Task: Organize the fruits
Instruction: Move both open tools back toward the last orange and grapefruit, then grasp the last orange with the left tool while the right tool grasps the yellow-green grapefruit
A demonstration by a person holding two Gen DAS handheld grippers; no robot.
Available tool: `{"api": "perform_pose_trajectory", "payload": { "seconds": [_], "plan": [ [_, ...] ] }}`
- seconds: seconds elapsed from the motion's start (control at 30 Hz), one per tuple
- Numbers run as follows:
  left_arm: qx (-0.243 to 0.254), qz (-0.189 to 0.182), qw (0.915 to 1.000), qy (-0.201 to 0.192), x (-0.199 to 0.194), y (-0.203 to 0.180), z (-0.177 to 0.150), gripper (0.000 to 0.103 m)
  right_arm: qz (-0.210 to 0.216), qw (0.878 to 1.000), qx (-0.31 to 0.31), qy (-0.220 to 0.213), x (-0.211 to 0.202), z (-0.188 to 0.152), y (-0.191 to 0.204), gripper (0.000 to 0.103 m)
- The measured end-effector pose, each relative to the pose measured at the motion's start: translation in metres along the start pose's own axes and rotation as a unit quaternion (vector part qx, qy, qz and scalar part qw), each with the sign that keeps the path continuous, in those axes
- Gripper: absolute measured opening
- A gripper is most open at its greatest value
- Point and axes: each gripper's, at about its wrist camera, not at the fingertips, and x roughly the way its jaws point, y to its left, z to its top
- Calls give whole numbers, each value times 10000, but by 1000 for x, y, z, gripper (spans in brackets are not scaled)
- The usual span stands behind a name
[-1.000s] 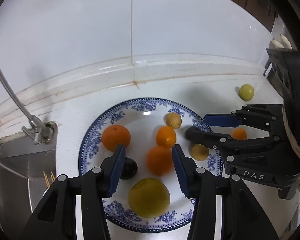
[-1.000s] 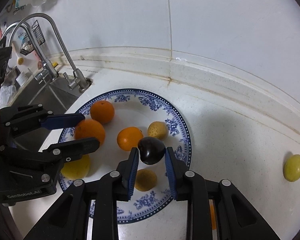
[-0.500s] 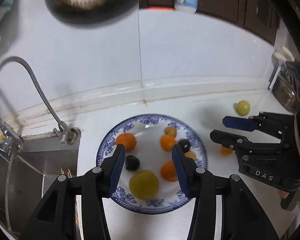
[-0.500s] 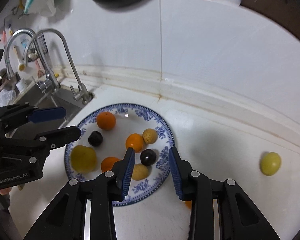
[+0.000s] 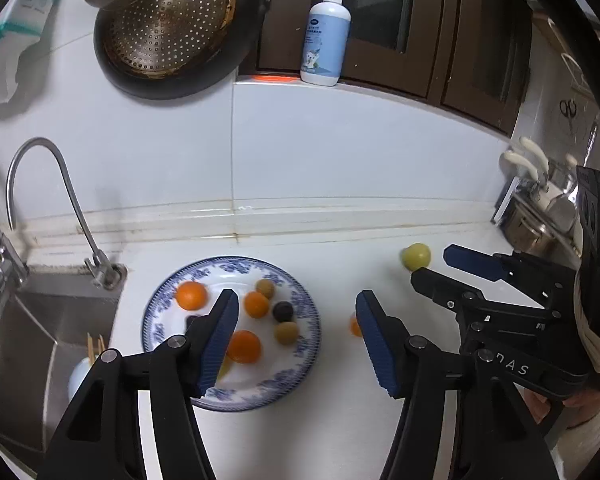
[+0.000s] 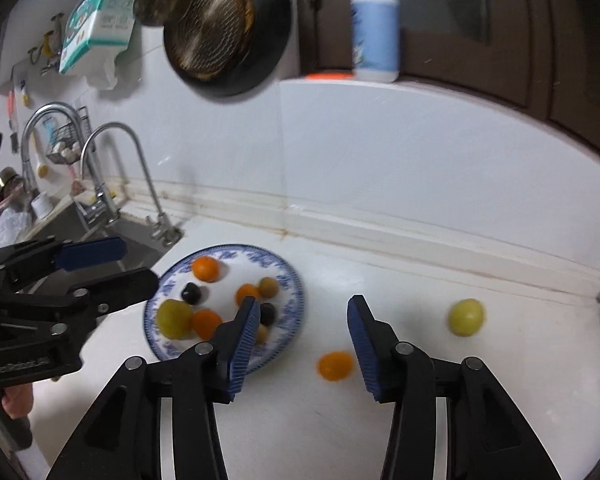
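A blue-patterned plate (image 5: 300, 384) (image 6: 295, 280) on the white counter holds several fruits: oranges (image 5: 191, 294) (image 6: 205, 269), dark plums (image 5: 283, 312) (image 6: 190, 293), small tan fruits (image 5: 286, 333) and a big yellow one (image 6: 174, 318). A small orange (image 6: 335, 365) and a yellow-green fruit (image 6: 465, 317) (image 5: 415, 256) lie loose on the counter right of the plate. My left gripper (image 5: 295, 340) is open and empty, raised above the plate's right side. My right gripper (image 6: 300, 336) is open and empty, raised above the counter between the plate and the small orange.
A steel sink (image 5: 23, 344) with a curved tap (image 5: 59, 200) lies left of the plate. A pan (image 5: 171, 28) hangs on the tiled wall, and a pump bottle (image 5: 326, 36) stands on the ledge. Pots (image 5: 540, 220) stand at the far right.
My right gripper let go of the dark plum onto the plate and opened wide. Both grippers rose and drew back from the plate, so more of the kitchen shows.
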Motion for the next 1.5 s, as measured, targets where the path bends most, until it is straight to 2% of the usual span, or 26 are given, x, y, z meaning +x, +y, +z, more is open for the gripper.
{"api": "perform_pose_trajectory", "payload": {
  "seconds": [0.07,0.17,0.23,0.53,0.93,1.03,1.17,1.5],
  "plan": [
    [-74,-51,10000,-37,-2,-7,-2,67,-55,10000,50,-40,-6,-3,-6,47],
    [-131,-83,9999,-67,-3,-18,-6,68,-209,9997,82,-127,-17,-7,-14,54],
    [-211,-97,9997,-64,-2,-25,-8,72,-313,9993,100,-170,-24,-11,-21,55],
    [-231,-276,9990,247,23,-55,-19,72,-479,9987,189,-49,-32,-29,-49,55],
    [159,-479,9964,675,88,-78,-36,71,-982,9937,440,298,-11,-56,-87,55],
    [341,-471,9947,851,110,-82,-38,68,-1038,9921,562,419,-2,-61,-95,55],
    [531,-470,9914,1100,133,-86,-41,58,-1056,9899,725,602,12,-68,-105,55],
    [797,-307,9851,1493,173,-87,-47,46,-1011,9871,885,871,43,-76,-116,55]
  ]
}}
